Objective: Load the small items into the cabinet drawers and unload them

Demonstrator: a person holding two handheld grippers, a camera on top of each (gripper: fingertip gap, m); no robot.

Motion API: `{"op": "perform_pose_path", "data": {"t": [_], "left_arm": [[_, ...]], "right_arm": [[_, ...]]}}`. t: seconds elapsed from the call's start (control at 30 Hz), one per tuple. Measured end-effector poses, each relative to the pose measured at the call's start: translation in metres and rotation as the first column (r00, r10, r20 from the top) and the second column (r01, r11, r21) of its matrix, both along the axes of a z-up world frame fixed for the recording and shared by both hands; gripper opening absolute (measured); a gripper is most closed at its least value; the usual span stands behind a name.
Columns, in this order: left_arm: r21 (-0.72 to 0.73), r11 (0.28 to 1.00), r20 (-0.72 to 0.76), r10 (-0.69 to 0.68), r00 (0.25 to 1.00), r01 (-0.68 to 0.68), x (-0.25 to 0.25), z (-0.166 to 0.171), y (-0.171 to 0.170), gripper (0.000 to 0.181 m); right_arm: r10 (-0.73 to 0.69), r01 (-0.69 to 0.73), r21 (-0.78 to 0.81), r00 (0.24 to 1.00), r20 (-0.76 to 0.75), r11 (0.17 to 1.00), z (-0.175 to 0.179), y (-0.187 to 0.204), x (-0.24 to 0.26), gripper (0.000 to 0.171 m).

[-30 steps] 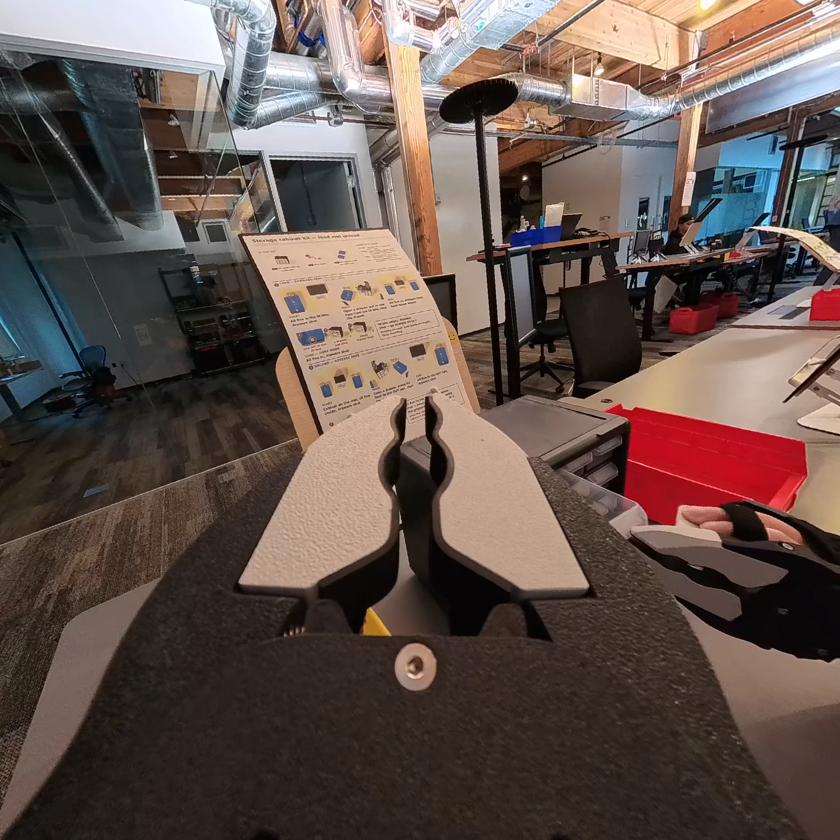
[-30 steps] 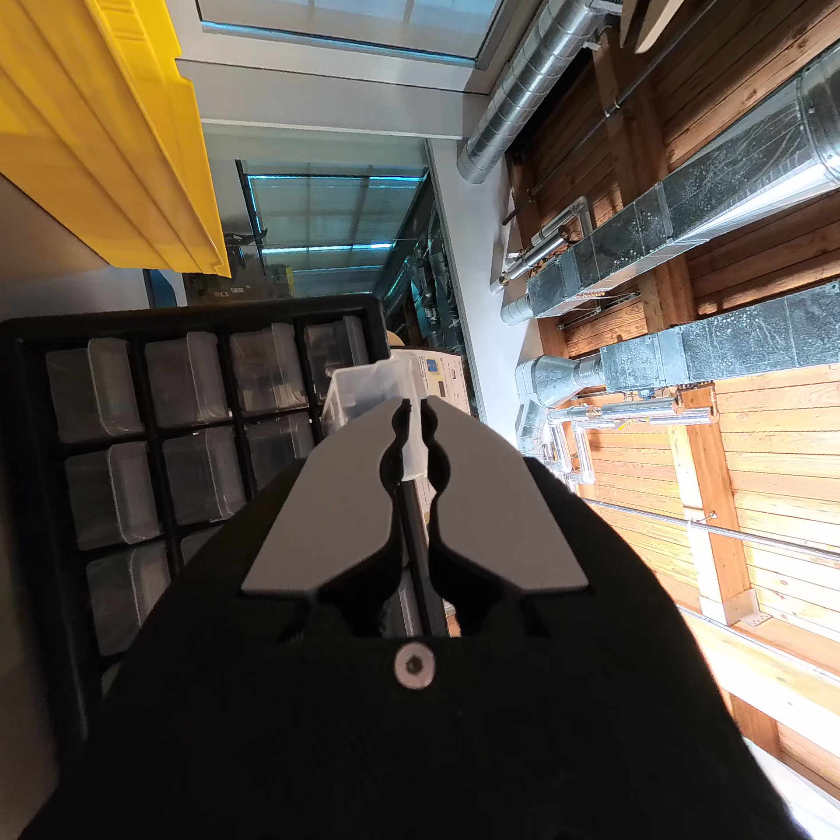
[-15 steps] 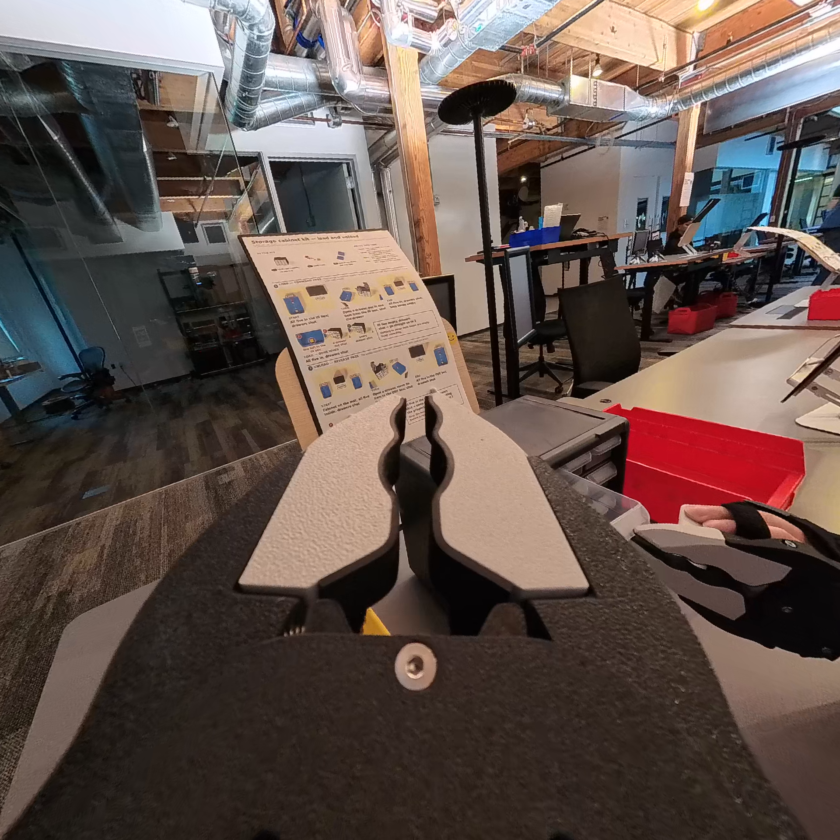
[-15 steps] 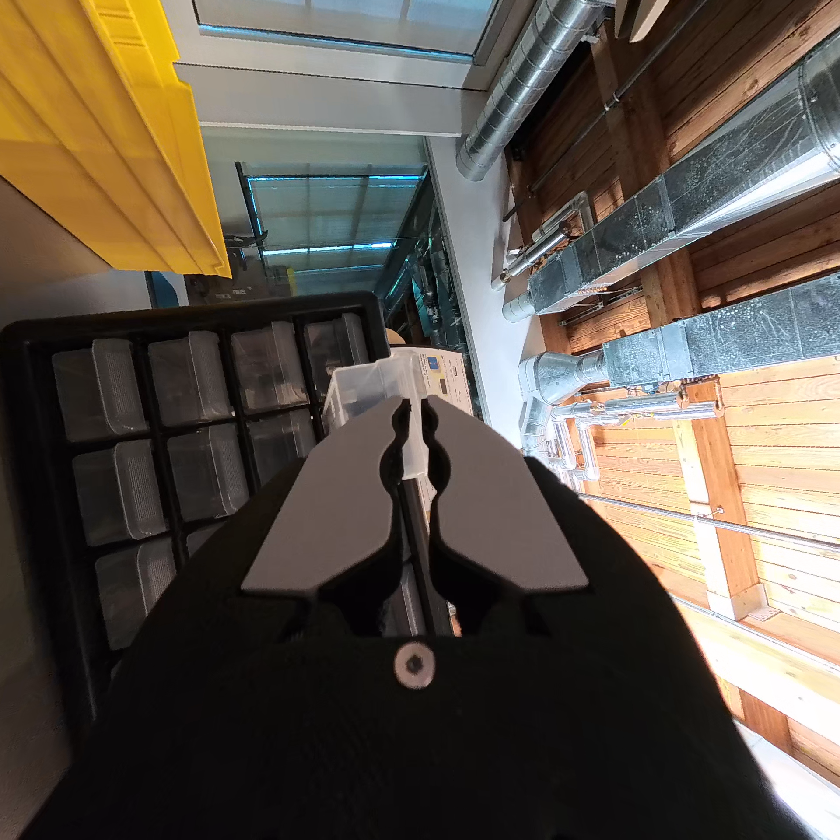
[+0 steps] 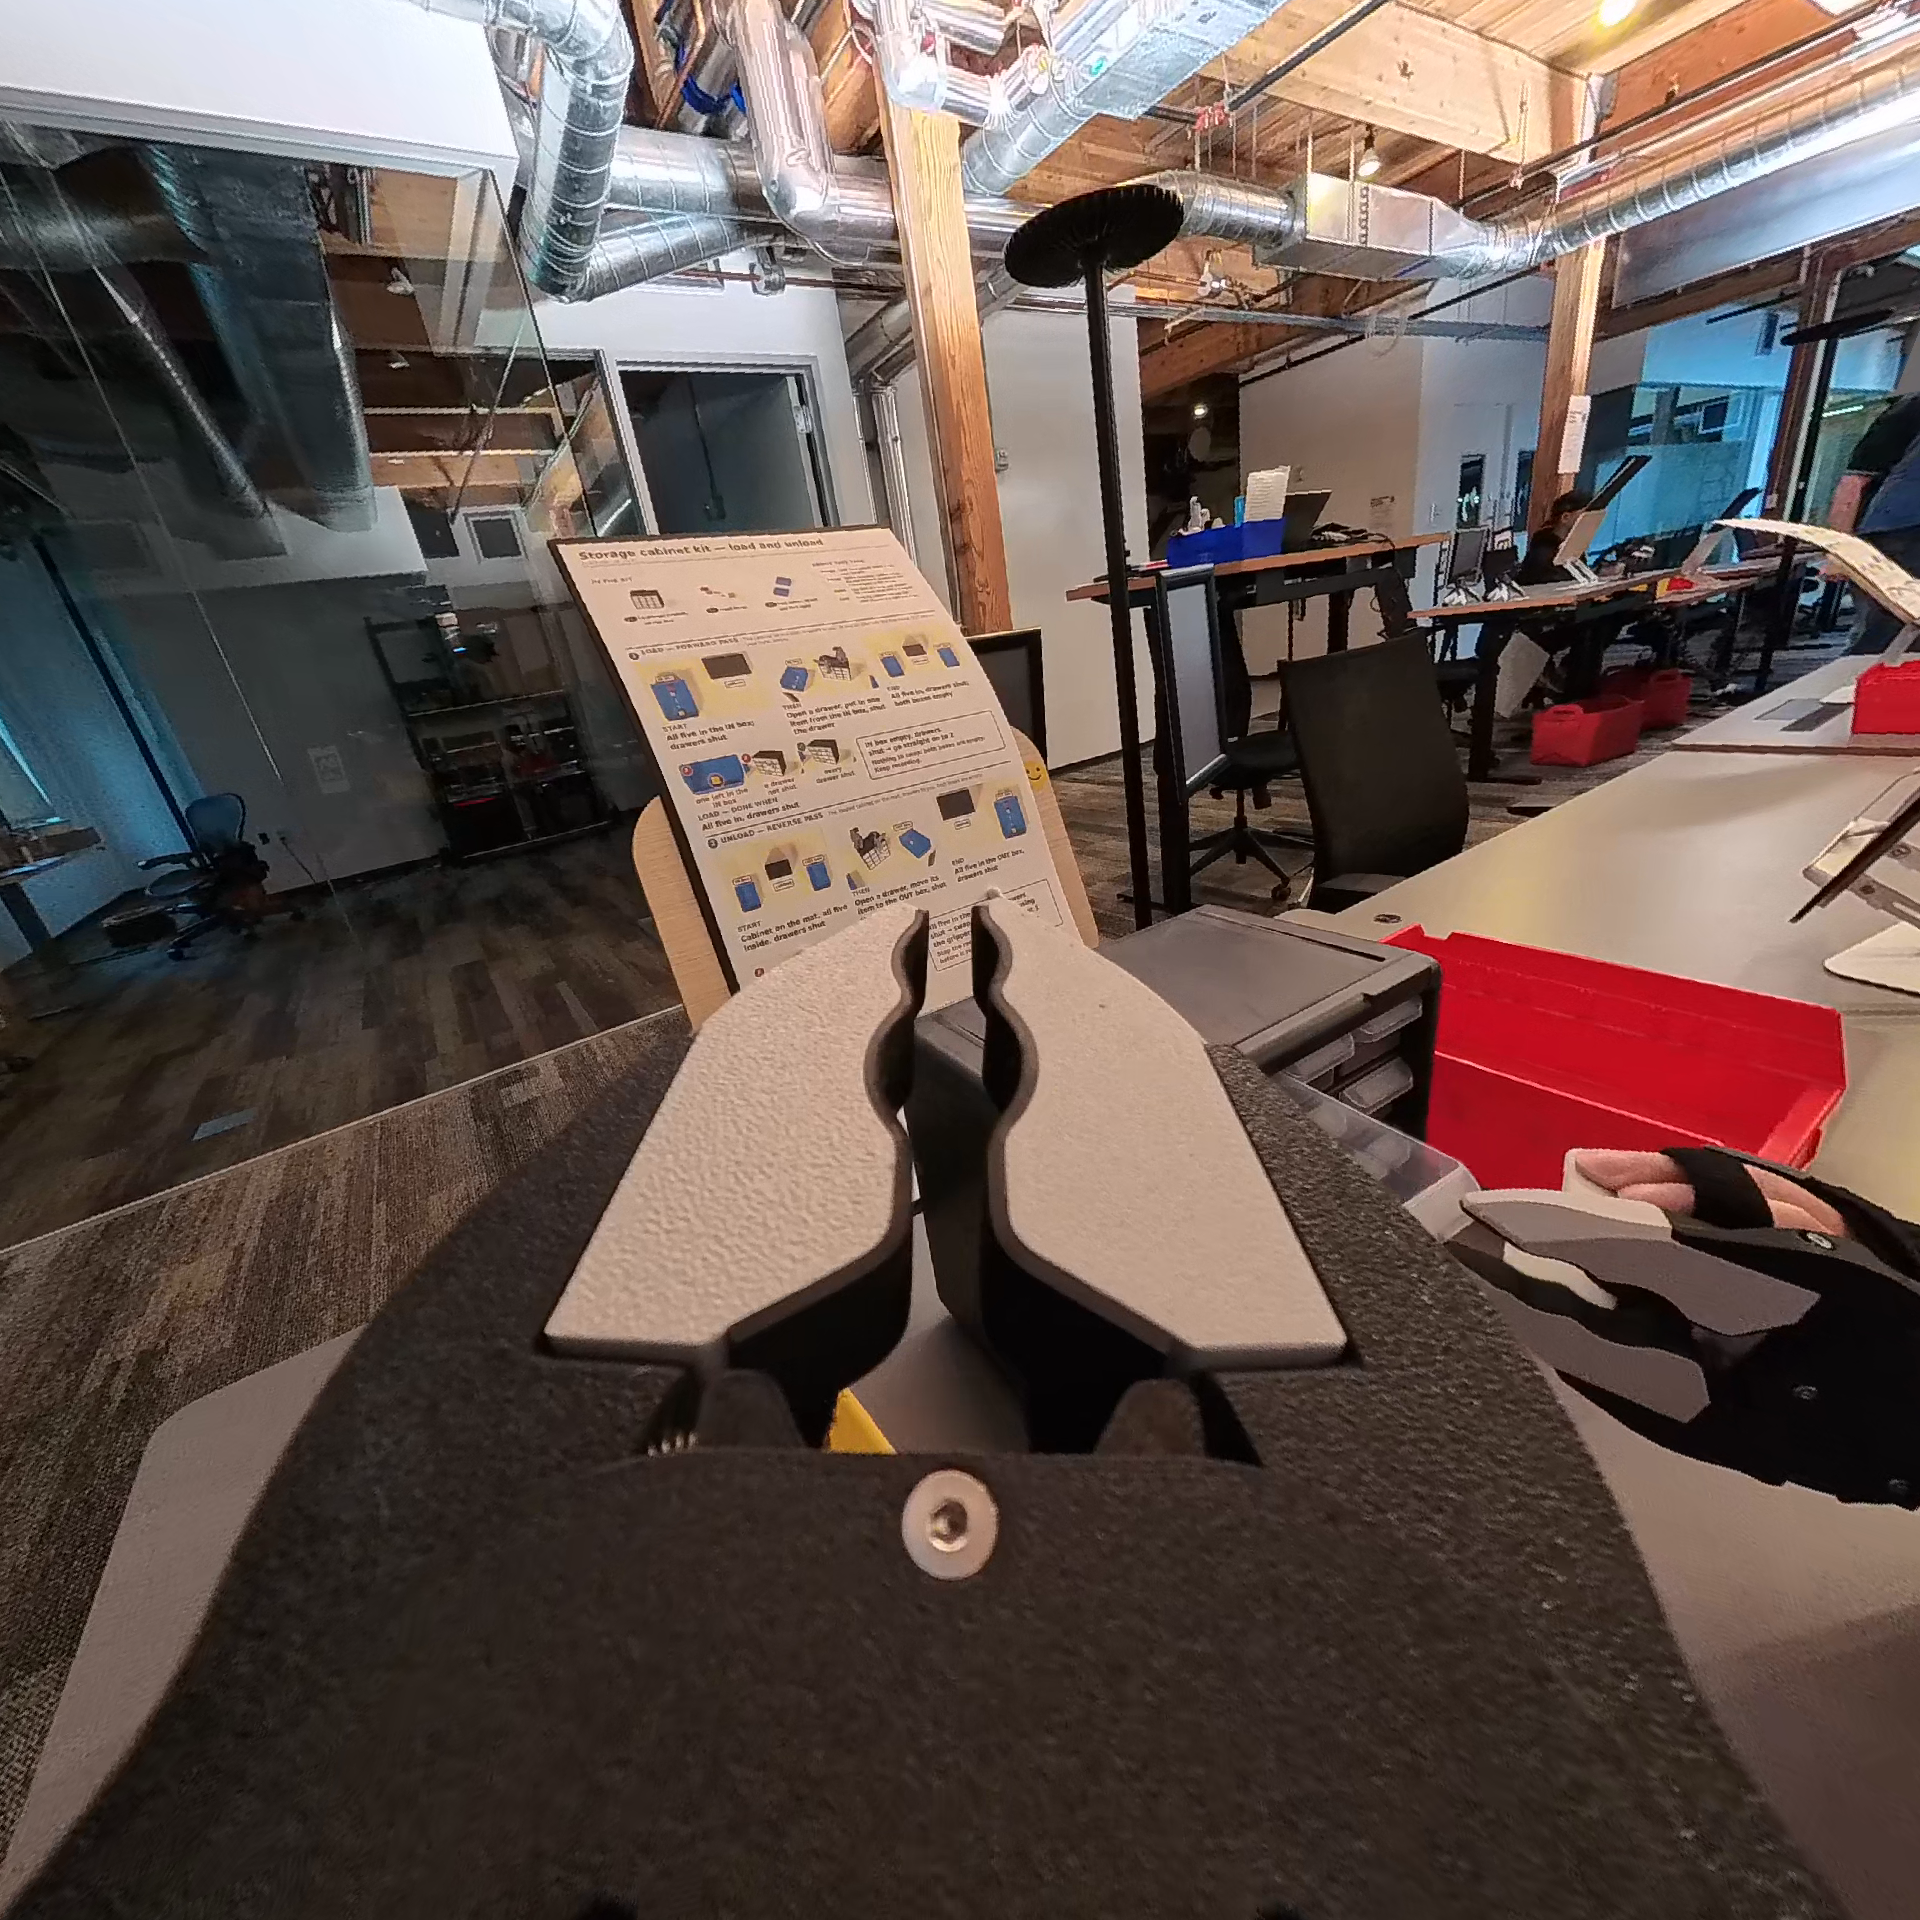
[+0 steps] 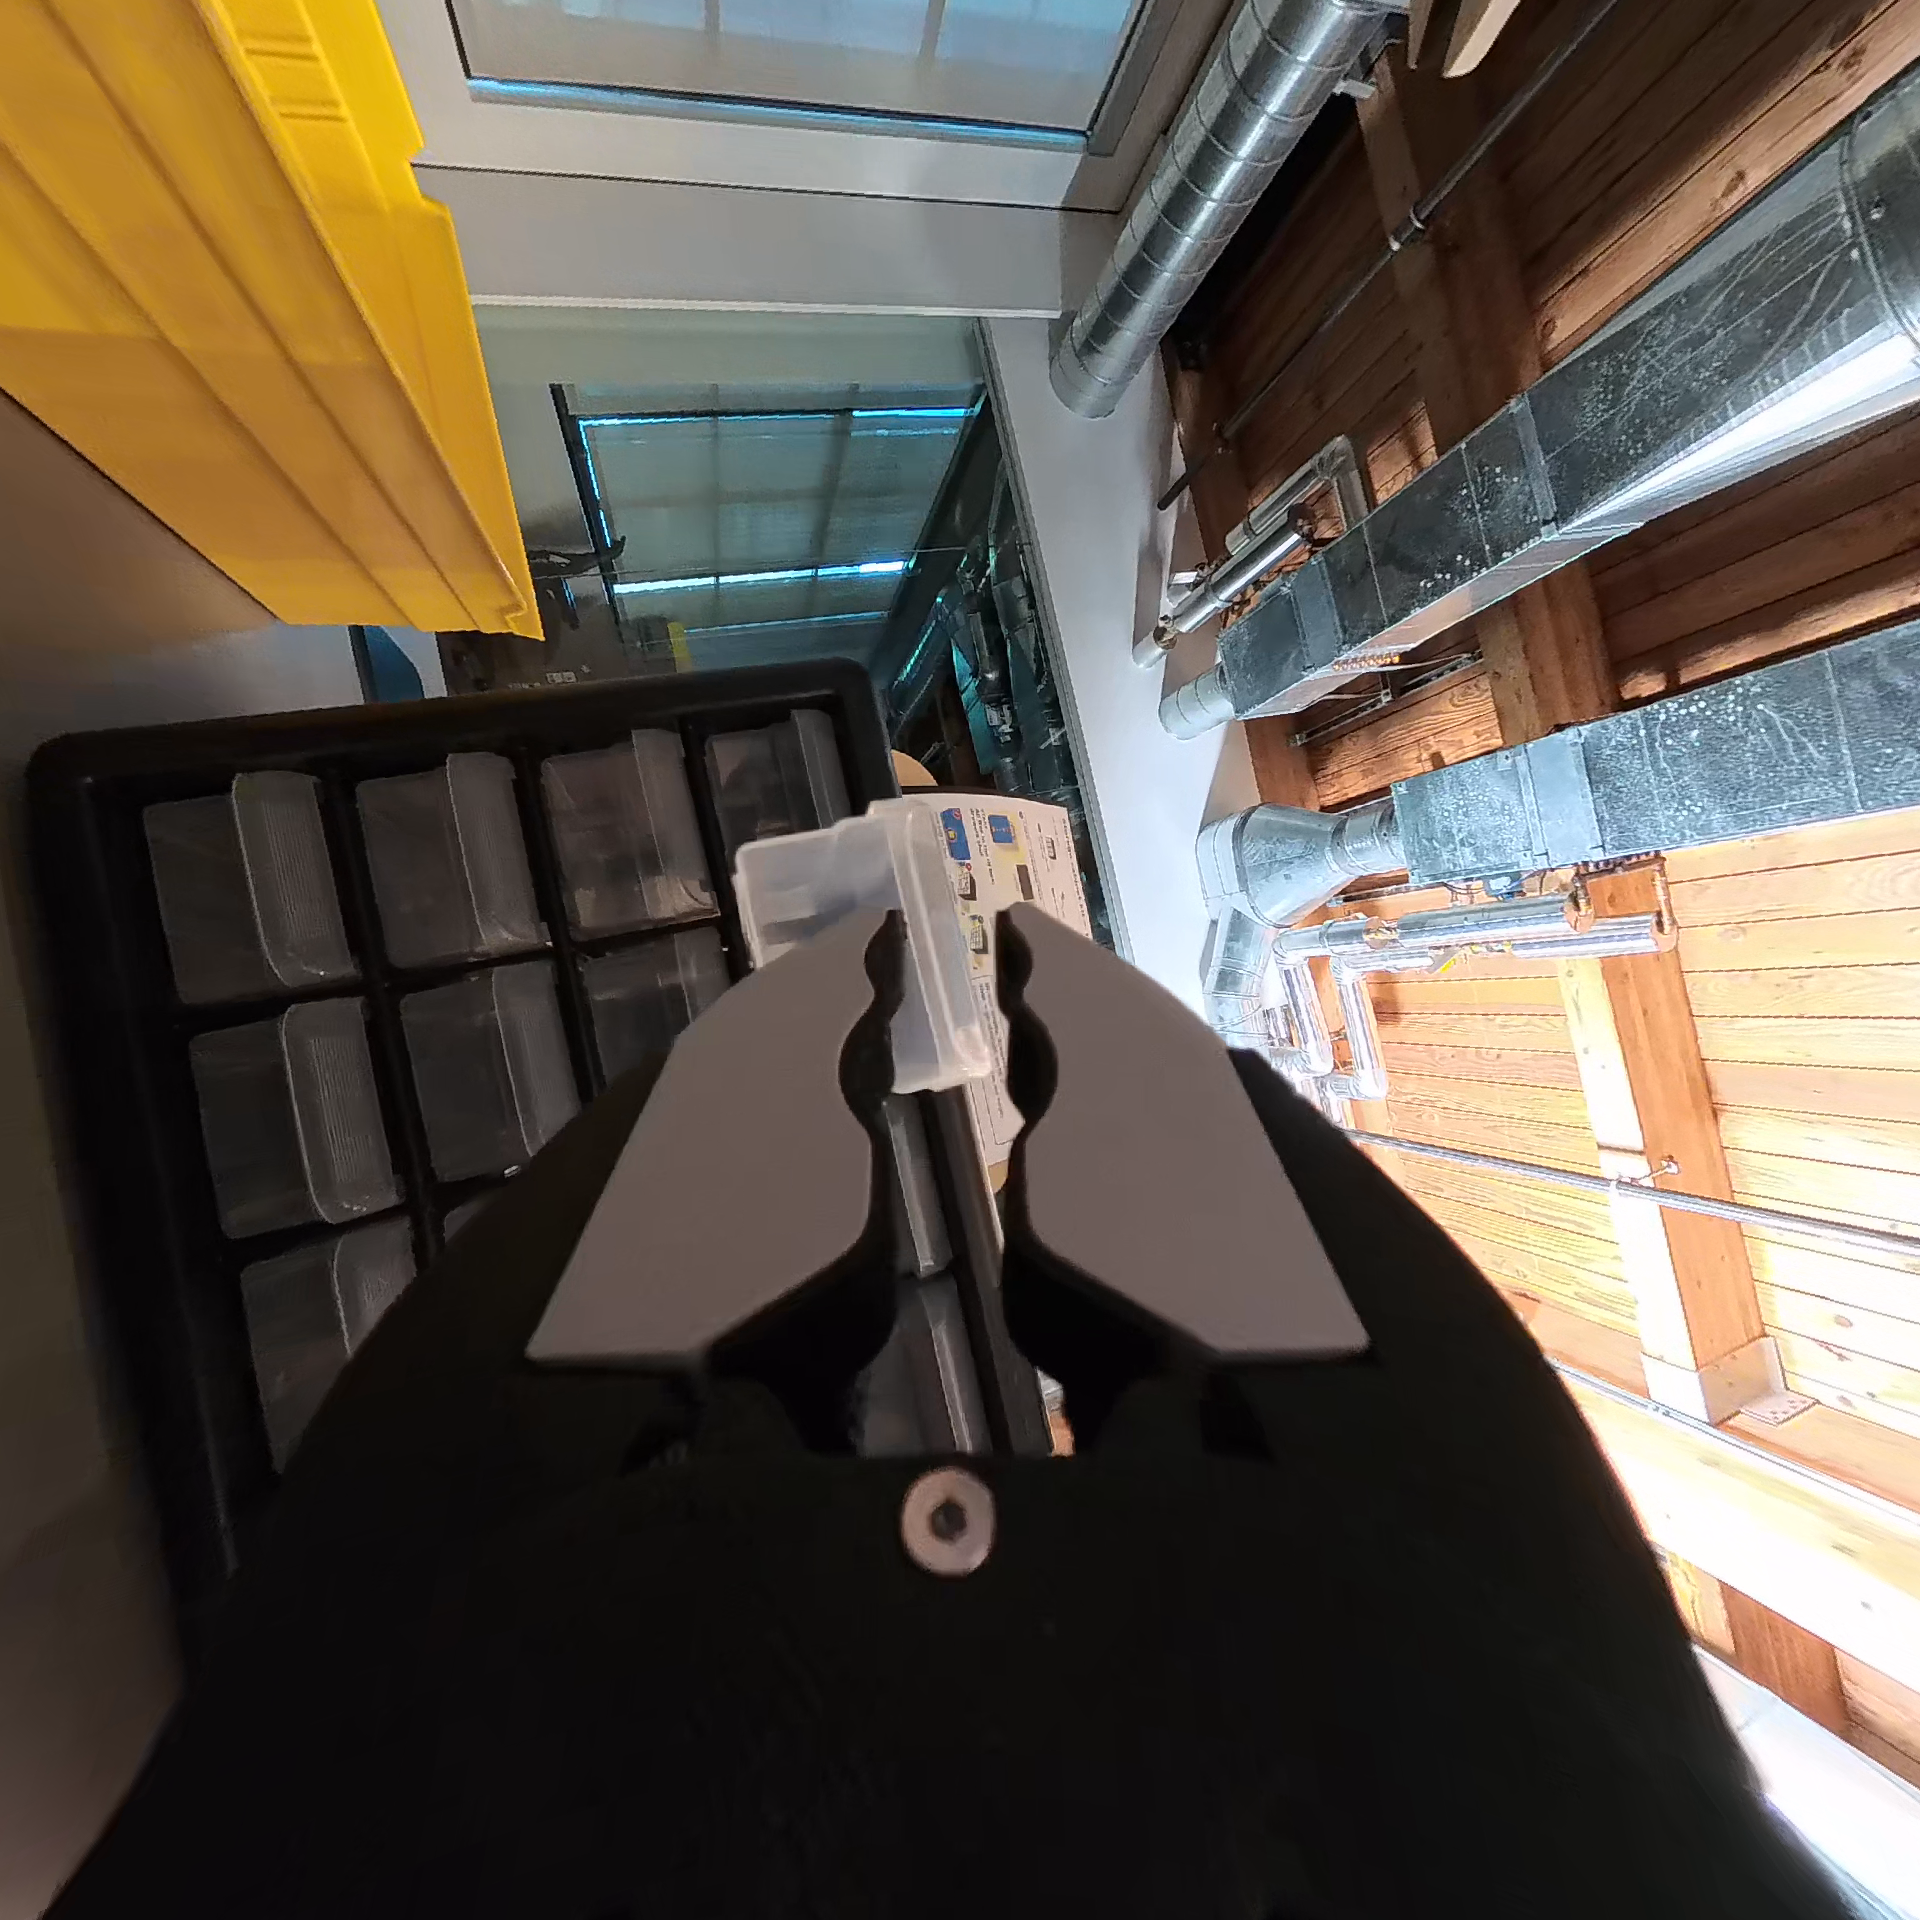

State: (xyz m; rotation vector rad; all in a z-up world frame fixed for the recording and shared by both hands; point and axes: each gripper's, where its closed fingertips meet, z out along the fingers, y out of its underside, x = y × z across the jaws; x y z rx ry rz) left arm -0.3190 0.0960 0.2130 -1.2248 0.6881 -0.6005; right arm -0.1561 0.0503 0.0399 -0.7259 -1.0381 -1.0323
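The black cabinet (image 5: 1247, 966) with clear drawers stands on the grey table just beyond my left gripper (image 5: 951, 935), which is shut with nothing visible between its fingers. In the right wrist view, which is rolled sideways, the cabinet's front (image 6: 447, 707) shows rows of shut clear drawers. One clear drawer (image 6: 831, 873) is pulled out of it. My right gripper (image 6: 951, 935) is open, and the drawer's front tab lies between its fingers. The right gripper also shows in the left wrist view (image 5: 1496, 1236), held by a gloved hand at the pulled-out drawer (image 5: 1382, 1153).
A red bin (image 5: 1621, 1049) sits on the table right of the cabinet. A yellow bin (image 6: 208, 312) lies on the cabinet's other side. An instruction board (image 5: 821, 748) stands behind the cabinet. Desks, chairs and people are far behind. My hands' fingertips stand some 25 cm from each other.
My right gripper's fingers have spread apart and let go of the drawer's tab they were shut on. The left gripper has not moved.
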Motion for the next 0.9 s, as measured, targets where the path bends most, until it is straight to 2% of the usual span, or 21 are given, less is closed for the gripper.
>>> {"op": "perform_pose_path", "data": {"t": [0.57,0.7,0.9], "left_arm": [[-0.007,1.000,0.005,0.006,1.000,-0.006,-0.004,0.000,0.000,0.008],[-0.033,0.999,0.002,0.030,1.000,-0.030,-0.015,-0.003,0.004,0.011],[-0.109,0.989,0.005,0.104,0.995,-0.103,-0.043,-0.012,0.016,0.012]], "right_arm": [[0.050,-0.050,-0.020,0.998,-0.025,0.999,-0.004,-0.007,-0.005,0.027],[0.075,-0.079,-0.043,0.993,-0.093,0.996,0.010,-0.012,0.000,0.028],[0.113,-0.130,-0.066,0.970,-0.216,0.989,0.050,-0.017,0.026,0.033]]}}
